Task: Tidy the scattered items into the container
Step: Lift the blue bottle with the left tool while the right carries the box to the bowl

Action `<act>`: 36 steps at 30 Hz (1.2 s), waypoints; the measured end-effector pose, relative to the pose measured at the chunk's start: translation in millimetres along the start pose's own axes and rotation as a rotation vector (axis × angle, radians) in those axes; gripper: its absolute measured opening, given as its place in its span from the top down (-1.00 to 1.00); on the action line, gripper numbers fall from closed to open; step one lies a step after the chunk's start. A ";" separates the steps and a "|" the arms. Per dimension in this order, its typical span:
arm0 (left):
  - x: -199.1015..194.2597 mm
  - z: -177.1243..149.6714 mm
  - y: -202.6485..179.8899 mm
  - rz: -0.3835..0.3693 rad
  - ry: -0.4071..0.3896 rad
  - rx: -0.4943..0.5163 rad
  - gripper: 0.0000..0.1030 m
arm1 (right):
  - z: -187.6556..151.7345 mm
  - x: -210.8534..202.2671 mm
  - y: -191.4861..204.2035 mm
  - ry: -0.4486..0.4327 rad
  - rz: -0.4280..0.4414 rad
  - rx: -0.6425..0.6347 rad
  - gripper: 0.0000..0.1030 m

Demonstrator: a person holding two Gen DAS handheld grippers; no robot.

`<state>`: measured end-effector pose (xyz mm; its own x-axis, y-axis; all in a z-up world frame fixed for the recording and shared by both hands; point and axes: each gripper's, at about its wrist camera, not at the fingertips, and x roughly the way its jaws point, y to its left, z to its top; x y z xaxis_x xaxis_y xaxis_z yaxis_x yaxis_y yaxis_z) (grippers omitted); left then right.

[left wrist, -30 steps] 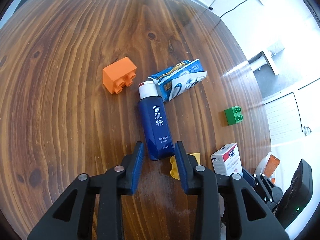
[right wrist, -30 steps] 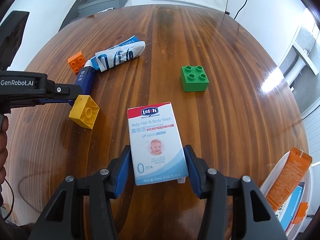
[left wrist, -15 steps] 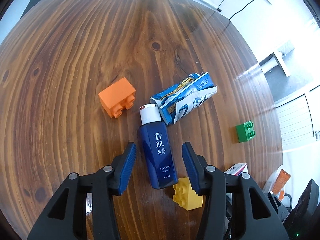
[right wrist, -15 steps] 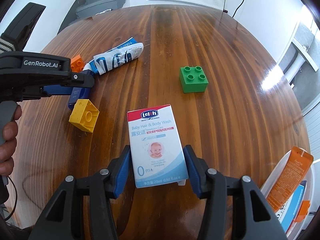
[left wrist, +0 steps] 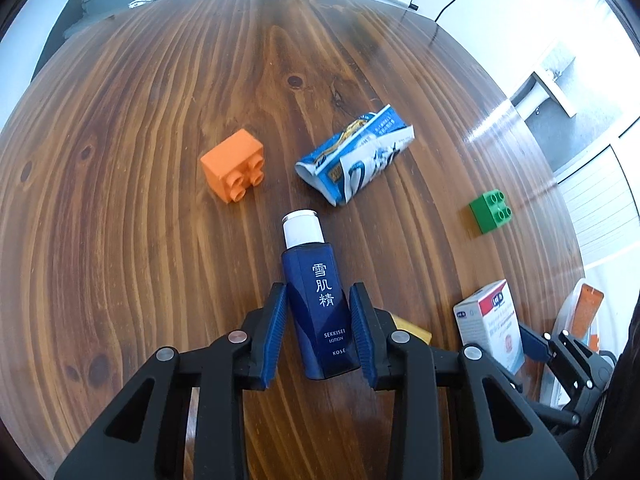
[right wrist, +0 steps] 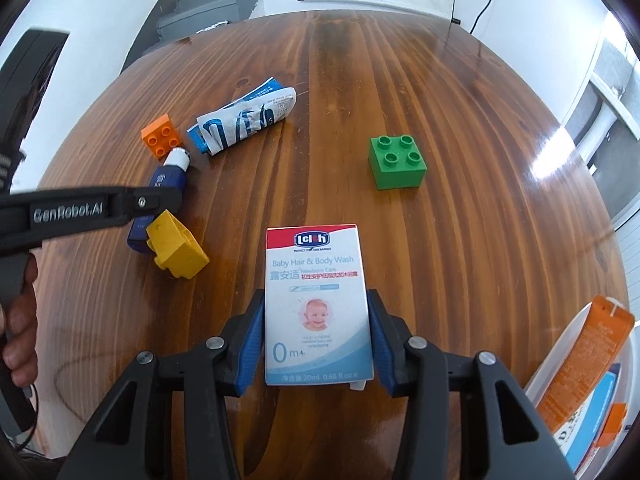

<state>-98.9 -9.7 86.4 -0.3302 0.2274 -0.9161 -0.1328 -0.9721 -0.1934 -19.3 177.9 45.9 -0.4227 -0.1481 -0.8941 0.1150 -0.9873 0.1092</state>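
Remaining loose on the wooden counter [right wrist: 460, 80]: orange brick [left wrist: 233, 169], green brick [right wrist: 397, 157], yellow brick [right wrist: 177, 245], crumpled blue-white pouch [left wrist: 355, 164]. The Sekkisei lotion bottle [left wrist: 319, 311] is bracketed by the left tongs [left wrist: 319, 334], closure not confirmed. The baby-wash box [right wrist: 318, 305] is clamped in the right tongs [right wrist: 318, 338]. An orange carton is already lodged in the white container [right wrist: 552, 364] at lower right.

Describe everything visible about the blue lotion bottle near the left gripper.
The blue lotion bottle is a glossy dark blue, faceted, plastic-looking container with a white cap, white Chinese characters and "SEKKISEI LOTION KOSÉ" printed on it. It lies flat on the wooden table, cap pointing away from the camera. The left gripper straddles its lower body, pads close on both sides; firm contact cannot be confirmed. The yellow block sits against its base.
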 end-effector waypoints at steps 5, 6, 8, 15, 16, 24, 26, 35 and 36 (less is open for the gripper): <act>-13.2 -19.6 -4.0 -0.004 -0.011 0.016 0.34 | -3.4 -17.2 -3.6 -0.019 0.011 0.011 0.00; -17.0 -22.8 -5.8 -0.006 -0.013 0.021 0.35 | -5.6 -20.9 -4.1 -0.023 0.012 0.012 0.00; -22.4 -28.5 -9.1 -0.012 -0.017 0.030 0.36 | -5.2 -25.6 -4.8 -0.031 0.017 0.019 0.00; -40.0 -43.3 -30.8 -0.048 -0.043 0.079 0.49 | -18.4 -55.5 -18.4 -0.084 0.007 0.044 0.00; -41.0 -44.5 -34.1 -0.052 -0.045 0.084 0.50 | -21.2 -59.7 -21.1 -0.090 0.002 0.050 0.00; -47.4 -58.0 -51.6 -0.039 -0.062 0.113 0.51 | -43.3 -79.4 -41.6 -0.131 -0.018 0.100 0.00; -51.5 -61.4 -49.2 -0.042 -0.066 0.105 0.51 | -46.0 -84.3 -45.3 -0.143 -0.026 0.108 0.00; -27.6 -69.4 -38.0 -0.024 -0.017 0.033 0.05 | -58.4 -107.7 -73.7 -0.193 -0.076 0.176 0.00; -26.2 -70.8 -37.2 -0.020 -0.015 0.030 0.04 | -60.2 -108.8 -77.5 -0.194 -0.081 0.187 0.00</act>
<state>-19.1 16.4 92.8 -0.3406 0.2479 -0.9069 -0.1675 -0.9652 -0.2009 71.9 274.0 108.6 -0.5904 -0.0590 -0.8049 -0.0861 -0.9870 0.1355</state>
